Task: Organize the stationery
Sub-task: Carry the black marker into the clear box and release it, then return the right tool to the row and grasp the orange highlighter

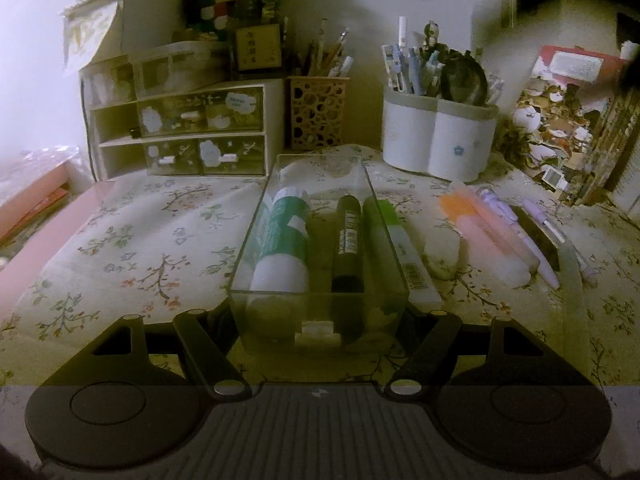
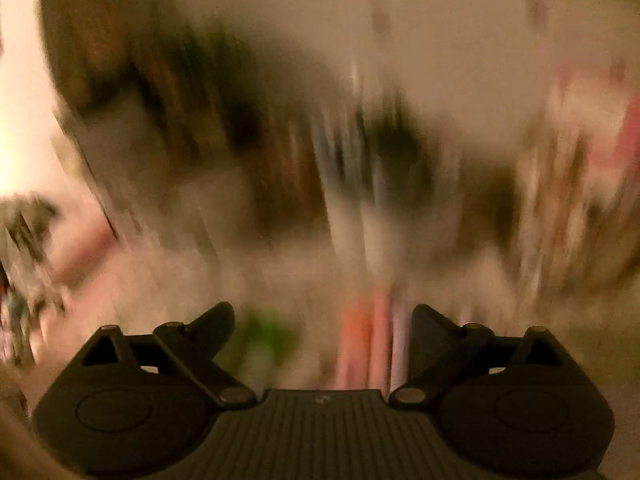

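A clear plastic tray (image 1: 256, 240) lies lengthwise on the floral cloth. In it are a green-and-white glue stick (image 1: 286, 236), a black marker (image 1: 347, 240) and a green highlighter (image 1: 378, 232). My left gripper (image 1: 320, 320) is shut on the tray's near end, a finger against each side wall. Right of the tray lie a white eraser (image 1: 442, 252), orange and pink highlighters (image 1: 480, 224) and purple pens (image 1: 536, 240). The right wrist view is heavily blurred. My right gripper (image 2: 322, 316) stands open with nothing between its fingers, above green (image 2: 268, 336) and orange-pink (image 2: 360, 340) smears.
Along the back stand a small drawer organiser (image 1: 180, 132), a lattice pen cup (image 1: 318, 114) and a white double pen holder (image 1: 436, 136). Patterned books (image 1: 560, 120) lean at the right. A flat barcoded white item (image 1: 416, 268) lies against the tray's right wall.
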Action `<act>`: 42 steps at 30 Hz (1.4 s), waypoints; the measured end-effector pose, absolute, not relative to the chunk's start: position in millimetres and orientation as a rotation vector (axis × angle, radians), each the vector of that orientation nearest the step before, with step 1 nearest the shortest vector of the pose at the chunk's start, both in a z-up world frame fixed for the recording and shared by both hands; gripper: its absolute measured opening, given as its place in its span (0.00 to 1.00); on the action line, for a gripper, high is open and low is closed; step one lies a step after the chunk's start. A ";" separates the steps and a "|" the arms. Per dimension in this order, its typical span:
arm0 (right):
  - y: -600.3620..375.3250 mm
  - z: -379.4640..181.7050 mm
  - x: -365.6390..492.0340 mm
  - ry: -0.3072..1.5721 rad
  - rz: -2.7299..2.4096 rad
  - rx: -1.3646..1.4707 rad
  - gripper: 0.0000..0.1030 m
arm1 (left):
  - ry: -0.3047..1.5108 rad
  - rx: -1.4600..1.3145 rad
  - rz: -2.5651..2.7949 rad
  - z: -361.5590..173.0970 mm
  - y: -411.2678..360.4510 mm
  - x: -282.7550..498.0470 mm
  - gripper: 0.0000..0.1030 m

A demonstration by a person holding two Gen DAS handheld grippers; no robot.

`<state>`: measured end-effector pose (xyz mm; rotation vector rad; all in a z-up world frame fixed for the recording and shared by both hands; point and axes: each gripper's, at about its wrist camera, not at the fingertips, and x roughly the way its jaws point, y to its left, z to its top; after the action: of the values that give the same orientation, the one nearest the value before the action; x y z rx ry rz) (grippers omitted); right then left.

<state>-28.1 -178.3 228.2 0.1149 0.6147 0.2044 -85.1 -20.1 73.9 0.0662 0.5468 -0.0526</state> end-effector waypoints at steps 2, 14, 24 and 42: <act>-180.5 249.5 -51.3 0.408 0.205 0.094 0.97 | 0.548 0.066 -0.048 74.0 -19.9 -85.2 0.71; -173.9 228.1 -82.4 0.320 0.338 0.002 0.90 | 0.550 0.064 -0.028 74.5 -19.5 -85.4 0.71; -177.2 171.3 -28.5 0.631 0.341 0.202 0.71 | 0.549 0.059 -0.020 73.2 -19.5 -85.4 0.70; -207.0 140.6 -0.5 0.862 0.258 0.284 0.19 | 0.548 0.059 -0.012 74.3 -18.2 -84.8 0.70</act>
<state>-0.5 -207.0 140.6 0.2842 0.8624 0.2580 -84.8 -18.2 74.3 0.0589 0.5483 -0.0120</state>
